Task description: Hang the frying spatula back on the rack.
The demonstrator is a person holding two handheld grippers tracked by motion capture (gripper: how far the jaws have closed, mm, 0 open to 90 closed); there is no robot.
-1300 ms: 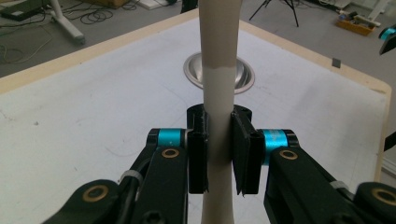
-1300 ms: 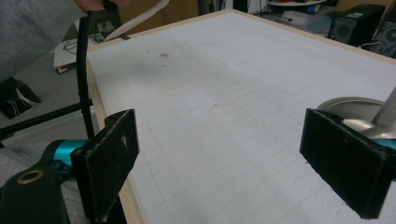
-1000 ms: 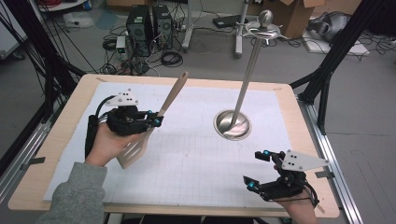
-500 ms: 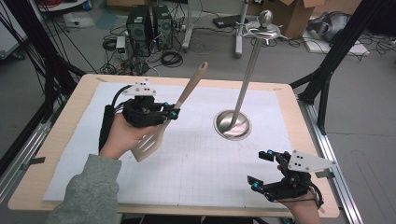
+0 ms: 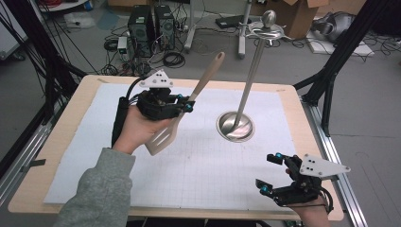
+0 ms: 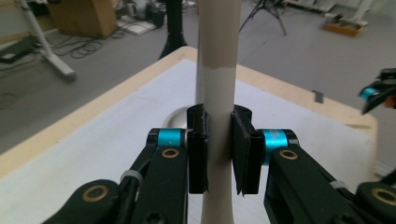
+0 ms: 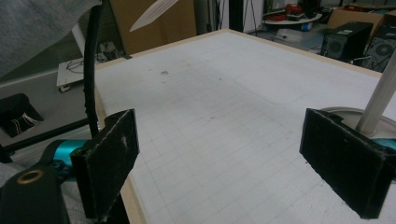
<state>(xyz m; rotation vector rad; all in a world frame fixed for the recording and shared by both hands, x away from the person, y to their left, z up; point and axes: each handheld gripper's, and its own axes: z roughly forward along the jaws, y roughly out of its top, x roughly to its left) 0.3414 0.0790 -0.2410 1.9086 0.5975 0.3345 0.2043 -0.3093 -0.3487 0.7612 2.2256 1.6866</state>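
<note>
Spatula: a pale wooden slotted spatula (image 5: 187, 111) is lifted clear of the white gridded mat (image 5: 198, 175), handle tilted up toward the steel stand; its blade hangs below the hand
Left gripper (image 6: 219, 154): black jaws clamped on the spatula's handle, well above the table
Right gripper (image 5: 273, 174): jaws spread wide with nothing between them, low at the mat's near right corner
Stand: a tall polished steel rack (image 5: 246, 85) with a round base and top hooks stands mid-table, apart from the spatula
Progress: pick-up looks done; hanging on the rack apparently remains
</note>
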